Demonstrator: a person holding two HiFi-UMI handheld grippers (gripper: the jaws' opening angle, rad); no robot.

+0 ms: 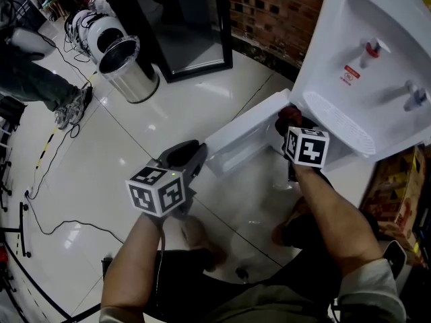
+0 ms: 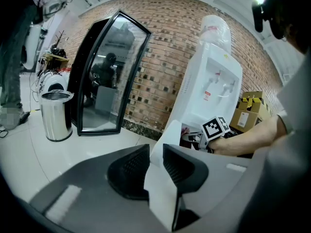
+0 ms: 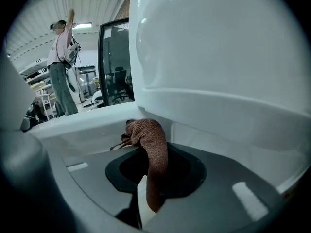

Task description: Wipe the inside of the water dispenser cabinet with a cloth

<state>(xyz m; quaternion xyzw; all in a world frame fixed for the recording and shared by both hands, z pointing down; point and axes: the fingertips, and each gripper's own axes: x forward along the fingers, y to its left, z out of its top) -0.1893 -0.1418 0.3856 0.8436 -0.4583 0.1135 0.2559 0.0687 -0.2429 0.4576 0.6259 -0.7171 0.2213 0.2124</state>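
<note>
I am gripping the reddish-brown knitted cloth (image 3: 146,135) in the clenched jaws of the right gripper (image 3: 153,154), and its bunched end is sitting at the mouth of the open cabinet under the tall white plastic water dispenser (image 1: 377,39), though I cannot tell whether it is touching the white inner wall. My left gripper (image 2: 155,155) is clamping the free edge of the cabinet's flat white door (image 2: 163,193), which is standing swung out over the glossy pale tiled floor (image 1: 202,93). Farther off, a round stainless-steel bin (image 1: 128,69) is standing near a black-framed glass panel (image 1: 192,25) beside the red brick wall (image 1: 276,9).
</note>
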